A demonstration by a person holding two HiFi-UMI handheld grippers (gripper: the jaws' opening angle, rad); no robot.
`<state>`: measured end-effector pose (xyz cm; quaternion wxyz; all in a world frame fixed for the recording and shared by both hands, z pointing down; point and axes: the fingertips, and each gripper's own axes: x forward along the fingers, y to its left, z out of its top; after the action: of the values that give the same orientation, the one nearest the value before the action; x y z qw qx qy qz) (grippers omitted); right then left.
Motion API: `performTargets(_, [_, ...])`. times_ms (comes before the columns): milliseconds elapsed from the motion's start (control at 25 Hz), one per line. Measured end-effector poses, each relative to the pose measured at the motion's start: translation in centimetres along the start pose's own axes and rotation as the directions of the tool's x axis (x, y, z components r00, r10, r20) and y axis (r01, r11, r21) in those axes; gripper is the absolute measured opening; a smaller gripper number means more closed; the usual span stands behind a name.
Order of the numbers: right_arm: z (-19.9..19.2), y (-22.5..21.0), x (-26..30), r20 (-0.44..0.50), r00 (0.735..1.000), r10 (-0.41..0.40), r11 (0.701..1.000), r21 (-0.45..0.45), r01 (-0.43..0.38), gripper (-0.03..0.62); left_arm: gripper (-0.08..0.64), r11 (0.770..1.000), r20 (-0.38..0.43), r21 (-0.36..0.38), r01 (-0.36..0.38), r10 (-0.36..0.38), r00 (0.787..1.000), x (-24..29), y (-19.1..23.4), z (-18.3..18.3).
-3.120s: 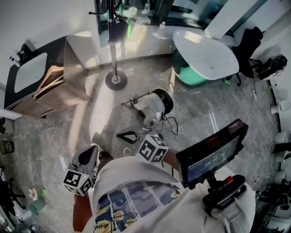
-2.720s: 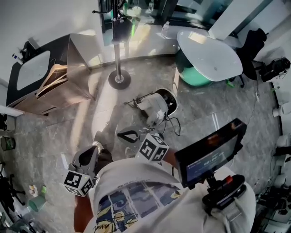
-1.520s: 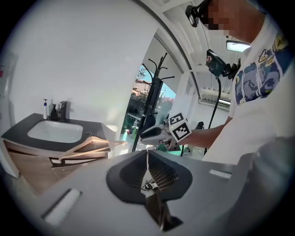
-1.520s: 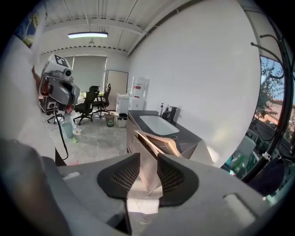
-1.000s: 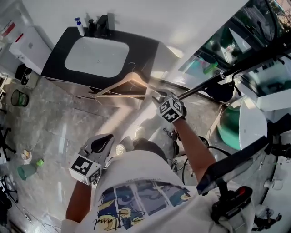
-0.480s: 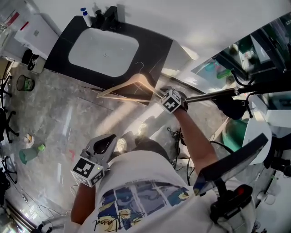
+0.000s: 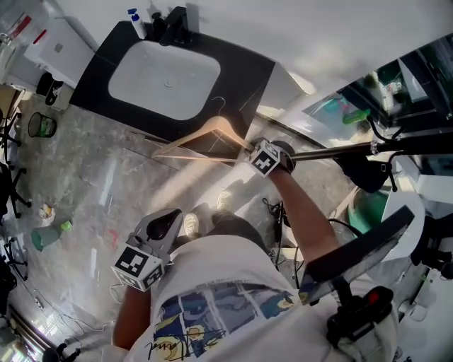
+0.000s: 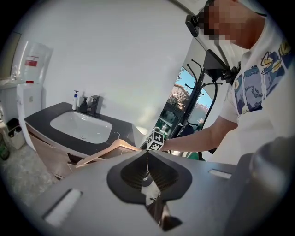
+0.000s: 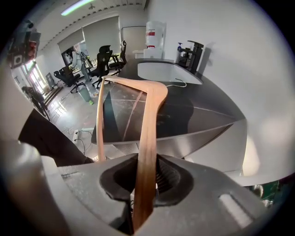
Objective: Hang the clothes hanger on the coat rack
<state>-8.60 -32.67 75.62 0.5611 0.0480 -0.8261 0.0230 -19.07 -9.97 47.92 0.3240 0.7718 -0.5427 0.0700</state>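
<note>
A wooden clothes hanger [image 7: 212, 131] with a wire hook lies against the front edge of the black sink counter [image 7: 244, 67]. My right gripper [image 7: 249, 147] reaches down to the hanger's right arm. Its jaws are closing, with that arm [image 9: 150, 124] between the pads and touching them. Low at my left side, my left gripper [image 7: 161, 218] is shut with nothing in it [image 8: 147, 170]. The black coat rack [image 7: 340, 150] rises at the right; its hooks [image 8: 193, 92] also show in the left gripper view.
A white basin [image 7: 166, 71] sits in the counter, with a soap bottle [image 7: 134, 21] and tap at the back. A green cup [image 7: 42, 237] lies on the floor at the left. A screen [image 7: 354, 247] hangs in front of my chest. Office chairs [image 9: 101, 60] stand farther off.
My right gripper has dropped onto the hanger's right arm and its jaws have drawn in around it. The left gripper has shifted a little and stays low and shut.
</note>
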Motion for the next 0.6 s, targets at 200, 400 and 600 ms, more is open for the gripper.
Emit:
performTargets(200, [0.3, 0.5, -2.0, 0.052, 0.995, -0.091, 0.996, 0.016, 0.090, 0.058, 0.003, 0.999, -0.001, 0.024, 0.033, -0.033, 0.999, -0.4, 0.4, 0.2])
performTargets(400, [0.2, 0.8, -5.8, 0.095, 0.969, -0.228, 0.974, 0.042, 0.225, 0.055, 0.003, 0.991, -0.010, 0.082, 0.103, -0.102, 0.995, -0.7, 0.2, 0.4])
performTargets(600, [-0.3, 0.6, -10.6, 0.133, 0.920, -0.369, 0.928, 0.099, 0.359, 0.055, 0.003, 0.974, -0.023, 0.136, 0.180, -0.178, 0.984, -1.1, -0.2, 0.1])
